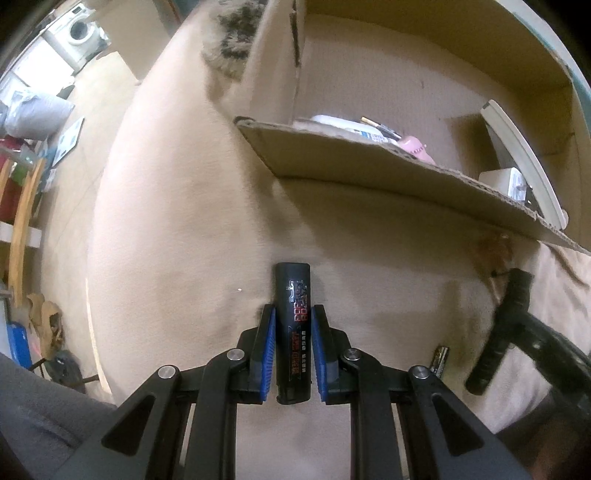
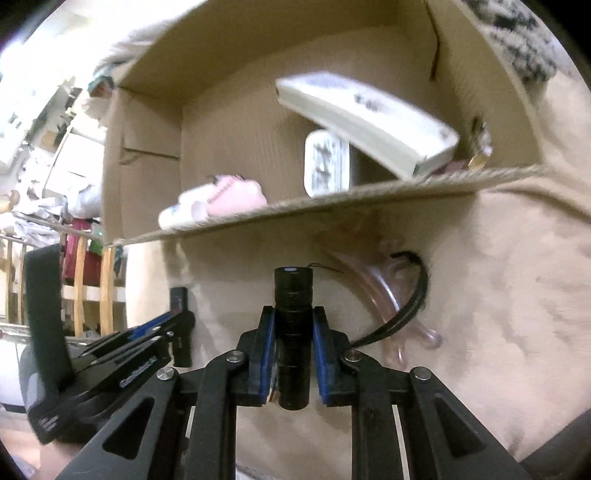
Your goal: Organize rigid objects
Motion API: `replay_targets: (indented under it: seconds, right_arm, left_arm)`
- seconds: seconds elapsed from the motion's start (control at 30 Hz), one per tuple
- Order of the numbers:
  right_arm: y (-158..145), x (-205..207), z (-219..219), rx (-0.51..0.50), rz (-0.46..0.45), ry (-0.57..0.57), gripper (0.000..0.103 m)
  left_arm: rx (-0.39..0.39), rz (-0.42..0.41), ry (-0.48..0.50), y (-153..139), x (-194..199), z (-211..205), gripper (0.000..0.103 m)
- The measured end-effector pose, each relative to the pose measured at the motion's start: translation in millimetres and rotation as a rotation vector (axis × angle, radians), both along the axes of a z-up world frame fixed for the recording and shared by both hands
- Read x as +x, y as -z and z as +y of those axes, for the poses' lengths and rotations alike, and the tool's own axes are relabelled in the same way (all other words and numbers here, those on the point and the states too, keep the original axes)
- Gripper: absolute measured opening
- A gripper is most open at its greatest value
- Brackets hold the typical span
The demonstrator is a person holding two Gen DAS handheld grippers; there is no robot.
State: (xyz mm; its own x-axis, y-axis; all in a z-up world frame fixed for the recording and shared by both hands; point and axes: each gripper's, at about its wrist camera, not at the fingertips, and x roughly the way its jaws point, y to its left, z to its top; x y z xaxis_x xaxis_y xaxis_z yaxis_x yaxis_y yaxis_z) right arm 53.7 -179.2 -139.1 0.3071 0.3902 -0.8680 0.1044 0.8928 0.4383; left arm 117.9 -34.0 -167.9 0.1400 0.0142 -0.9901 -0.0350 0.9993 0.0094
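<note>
This is a lived-in home, a cluttered room used partly for storage. A beige fleece blanket point(image 1: 177, 229) covers a soft surface filling the middle of both views. At the upper left of the left wrist view a white washing machine point(image 1: 79, 31) stands by the wall, with a grey sack point(image 1: 37, 114) and wooden rails point(image 1: 22, 218) below it. An open cardboard box point(image 2: 332, 206) holds household odds and ends. Piled boxes point(image 2: 70, 162) and bags crowd the left edge of the right wrist view.

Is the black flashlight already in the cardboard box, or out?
Out. The black flashlight is clamped between the right gripper fingers, above the beige cloth, short of the cardboard box front wall.
</note>
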Motion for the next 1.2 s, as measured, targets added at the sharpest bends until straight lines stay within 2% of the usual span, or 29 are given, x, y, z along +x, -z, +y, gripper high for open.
replay_targets:
  seconds: [0.13, 0.37, 0.53, 0.63, 0.73, 0.93, 1.2]
  right_arm:
    - [-24.4, -11.1, -9.2, 0.019, -0.092, 0.006, 0.021]
    - [-65.5, -26.4, -21.5, 0.148, -0.248, 0.007, 0.021]
    - [-108.0, -42.5, -33.1, 0.238, -0.434, -0.026, 0.021]
    - [-136.0, -47.1, -33.3, 0.248, -0.552, -0.05, 0.021]
    - [-145.6, -41.2, -30.3, 0.229, -0.589, -0.065, 0.021]
    - [-150.1, -23.1, -34.1, 0.188, -0.602, -0.085, 0.021]
    - [-170.5, 3.7, -42.1, 0.161, -0.648, -0.089, 0.021]
  left_arm:
    - [0.0, -0.019, -0.005, -6.5, -1.0, -0.1, 0.017]
    - [0.008, -0.105, -0.012, -30.5, -10.1, 0.0, 0.017]
    - [0.015, -0.178, -0.021, -51.0, -19.2, -0.3, 0.017]
    - [0.005, -0.216, -0.037, -67.4, -20.0, 1.8, 0.017]
    - [-0.007, -0.271, -0.039, -89.9, -20.8, 2.0, 0.017]
    - [-0.018, -0.359, -0.019, -129.8, -14.3, 1.6, 0.017]
    - [-0.002, -0.408, 0.028, -144.9, 15.5, -1.6, 0.017]
